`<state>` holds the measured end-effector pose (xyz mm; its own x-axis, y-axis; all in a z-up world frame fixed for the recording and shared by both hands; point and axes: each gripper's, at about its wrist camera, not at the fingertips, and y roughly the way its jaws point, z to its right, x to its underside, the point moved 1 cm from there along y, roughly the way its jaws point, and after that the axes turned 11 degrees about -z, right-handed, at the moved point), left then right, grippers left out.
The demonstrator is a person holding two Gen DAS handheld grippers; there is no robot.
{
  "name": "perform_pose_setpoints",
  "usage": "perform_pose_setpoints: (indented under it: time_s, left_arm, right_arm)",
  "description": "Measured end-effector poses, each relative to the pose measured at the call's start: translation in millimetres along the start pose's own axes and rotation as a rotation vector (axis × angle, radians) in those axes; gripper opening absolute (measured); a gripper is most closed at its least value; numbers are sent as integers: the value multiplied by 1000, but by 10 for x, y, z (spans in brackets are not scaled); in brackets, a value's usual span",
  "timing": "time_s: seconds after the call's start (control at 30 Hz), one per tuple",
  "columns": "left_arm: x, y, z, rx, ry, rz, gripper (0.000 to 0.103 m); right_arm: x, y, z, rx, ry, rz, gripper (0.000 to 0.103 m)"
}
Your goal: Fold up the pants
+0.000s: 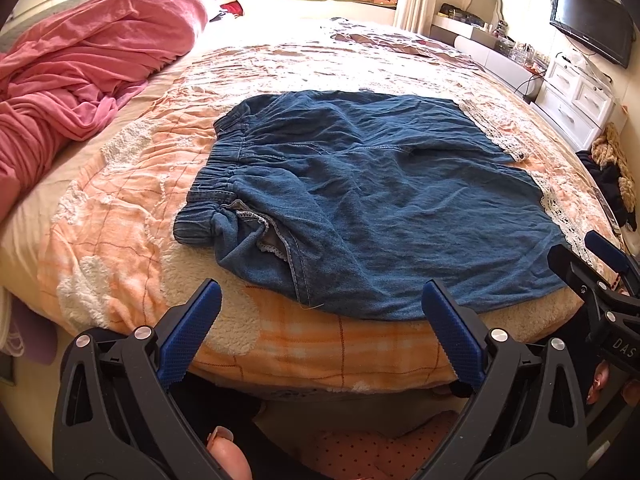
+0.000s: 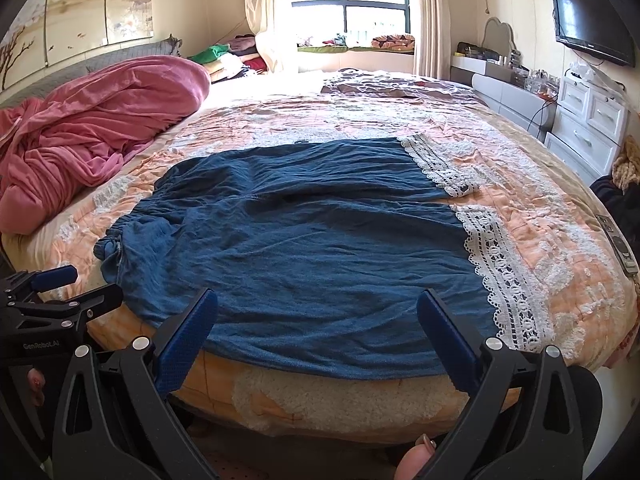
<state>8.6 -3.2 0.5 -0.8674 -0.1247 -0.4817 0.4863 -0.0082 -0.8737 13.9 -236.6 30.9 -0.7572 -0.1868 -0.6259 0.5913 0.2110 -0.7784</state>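
Note:
Blue denim pants point(image 1: 372, 204) with an elastic waistband at the left and white lace hems point(image 2: 500, 280) at the right lie spread flat on the bed, both legs side by side. My left gripper point(image 1: 320, 300) stands open at the near bed edge, just short of the pants' waist end, with nothing between its blue pads. My right gripper point(image 2: 316, 312) is open too, hovering over the near edge of the pants point(image 2: 312, 264) toward the hem end. Each gripper shows in the other's view: the right gripper point(image 1: 600, 264) at the far right, the left gripper point(image 2: 68, 288) at the far left.
An orange and white quilt point(image 1: 120, 248) covers the bed. A heap of pink bedding point(image 1: 80, 72) lies at the left. A white dresser point(image 2: 592, 120) and a wall television point(image 2: 592, 24) stand at the right. A remote point(image 2: 618, 244) lies near the bed's right edge.

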Motion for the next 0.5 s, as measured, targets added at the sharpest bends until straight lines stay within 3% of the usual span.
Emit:
perform_pose_setpoints:
  time_s: [0.5]
  left_arm:
    - [-222,72,-196,25,-8,-2,94]
  right_arm:
    - [-291,168,-50,-80,-60,-14,99]
